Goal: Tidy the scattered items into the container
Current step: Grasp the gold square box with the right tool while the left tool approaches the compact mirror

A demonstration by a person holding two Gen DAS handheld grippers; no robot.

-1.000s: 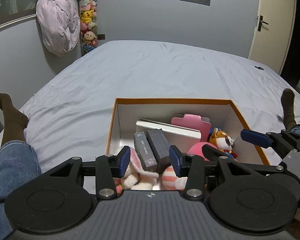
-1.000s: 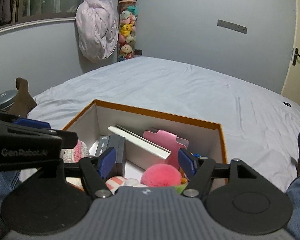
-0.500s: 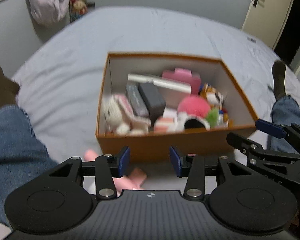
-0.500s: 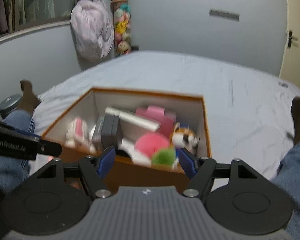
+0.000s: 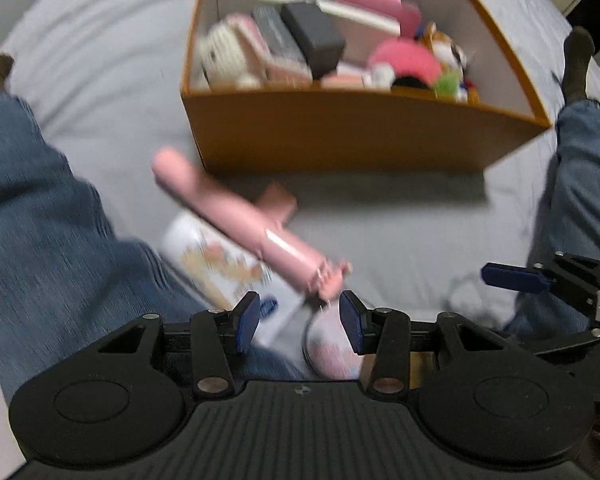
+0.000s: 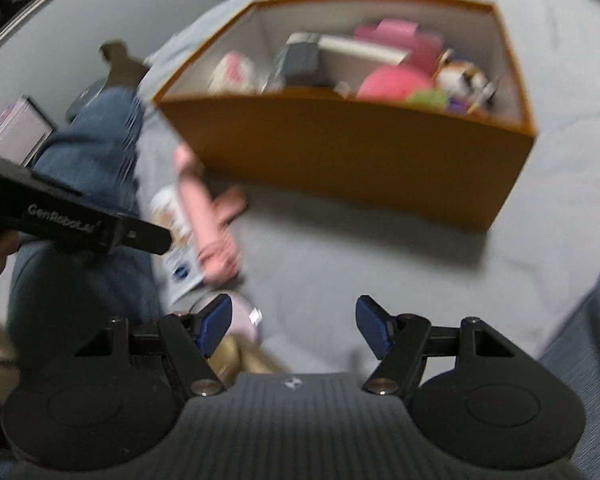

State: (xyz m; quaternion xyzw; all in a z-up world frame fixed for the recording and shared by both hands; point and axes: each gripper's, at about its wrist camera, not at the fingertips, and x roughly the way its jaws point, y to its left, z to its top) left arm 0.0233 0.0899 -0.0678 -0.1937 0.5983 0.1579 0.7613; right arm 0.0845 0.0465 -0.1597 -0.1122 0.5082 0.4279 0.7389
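Dim indoor light, both views motion-blurred and fisheye-bent at edges, orange box [image 5: 340, 132] casting soft shadow on the bed [image 5: 380, 232].

This is a bedroom in a home. A wide bed [image 5: 400, 232] covered with a smooth pale grey sheet fills nearly both views, and a person sits on it with legs [image 5: 48, 220] in blue jeans stretched out and dark socks [image 5: 578, 60] on the feet. An orange cardboard box [image 5: 340, 136] with white inner walls stands on the sheet, holding soft toys [image 6: 456, 76], a fluffy pink ball [image 5: 404, 60] and small packages. Beside the bed, at the left edge of the right wrist view, a plain grey wall [image 6: 112, 12] rises to a window ledge.
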